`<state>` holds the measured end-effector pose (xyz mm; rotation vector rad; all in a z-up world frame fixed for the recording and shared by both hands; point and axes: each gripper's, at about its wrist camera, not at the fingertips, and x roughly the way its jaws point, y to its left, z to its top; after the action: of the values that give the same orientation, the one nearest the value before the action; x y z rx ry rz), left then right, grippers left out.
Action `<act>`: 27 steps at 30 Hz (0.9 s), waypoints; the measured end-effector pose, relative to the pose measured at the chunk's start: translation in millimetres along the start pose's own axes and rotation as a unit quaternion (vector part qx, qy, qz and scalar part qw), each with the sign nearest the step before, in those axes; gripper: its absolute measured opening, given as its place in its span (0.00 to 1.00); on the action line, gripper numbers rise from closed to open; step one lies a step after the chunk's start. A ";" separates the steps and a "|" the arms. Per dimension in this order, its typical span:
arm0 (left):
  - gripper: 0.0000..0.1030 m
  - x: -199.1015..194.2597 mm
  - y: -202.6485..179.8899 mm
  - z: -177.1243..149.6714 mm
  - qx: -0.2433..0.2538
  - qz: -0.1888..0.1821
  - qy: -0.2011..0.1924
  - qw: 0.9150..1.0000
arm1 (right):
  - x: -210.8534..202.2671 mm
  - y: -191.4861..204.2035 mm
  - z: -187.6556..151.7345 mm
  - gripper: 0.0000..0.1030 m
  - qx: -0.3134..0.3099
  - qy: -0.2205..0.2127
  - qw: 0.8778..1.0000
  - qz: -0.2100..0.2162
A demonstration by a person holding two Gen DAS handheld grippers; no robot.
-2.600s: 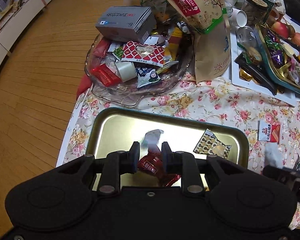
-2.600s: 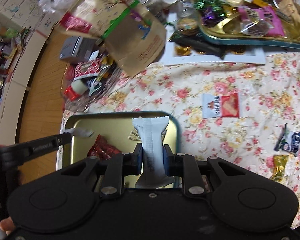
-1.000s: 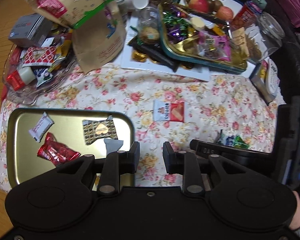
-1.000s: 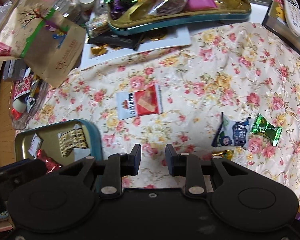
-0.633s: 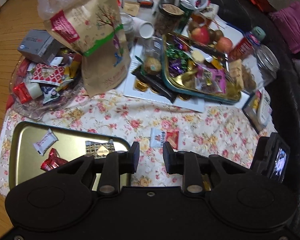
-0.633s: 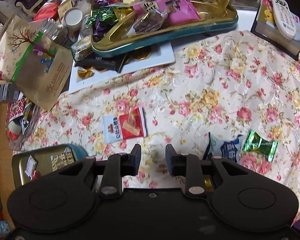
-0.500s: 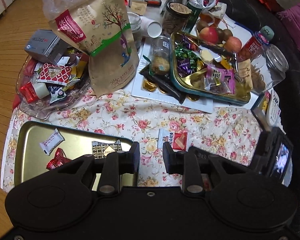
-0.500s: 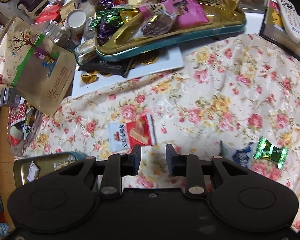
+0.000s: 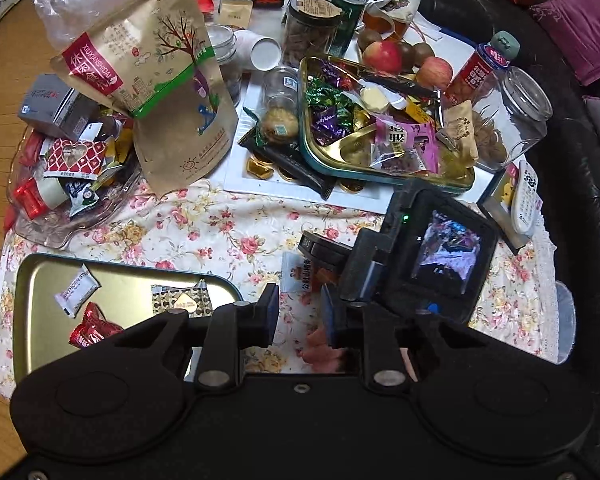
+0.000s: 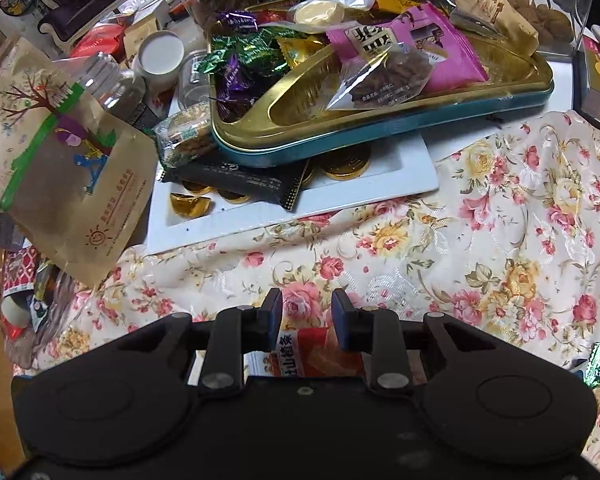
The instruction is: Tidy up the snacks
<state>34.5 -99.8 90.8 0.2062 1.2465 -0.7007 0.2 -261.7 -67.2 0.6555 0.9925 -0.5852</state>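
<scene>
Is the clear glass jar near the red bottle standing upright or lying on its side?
On its side. In the left wrist view the glass jar lies tilted beside the red bottle, its round mouth facing up toward the camera, brown snacks settled inside.

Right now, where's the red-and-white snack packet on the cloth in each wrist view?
Left wrist: red-and-white snack packet lies on the floral cloth just above the left gripper, partly behind the right gripper's body.
Right wrist: same packet sits low centre, under the right gripper, partly hidden.
Shared landmark: teal-rimmed gold tin beyond it.
</scene>
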 end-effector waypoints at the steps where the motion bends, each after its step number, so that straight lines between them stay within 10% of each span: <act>1: 0.29 -0.5 2.1 0.6 -0.004 -0.005 0.002 1.000 | 3.4 -0.7 -0.5 0.29 0.000 0.000 1.000 0.001; 27: 0.29 -3.1 32.2 6.4 -0.061 -0.016 0.002 0.998 | -38.3 -56.1 -71.8 0.26 -0.168 0.092 0.982 -0.001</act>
<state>58.1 -76.9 88.5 0.0865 1.2938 -0.6502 -96.2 -241.0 -73.9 0.4125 1.2314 -0.3495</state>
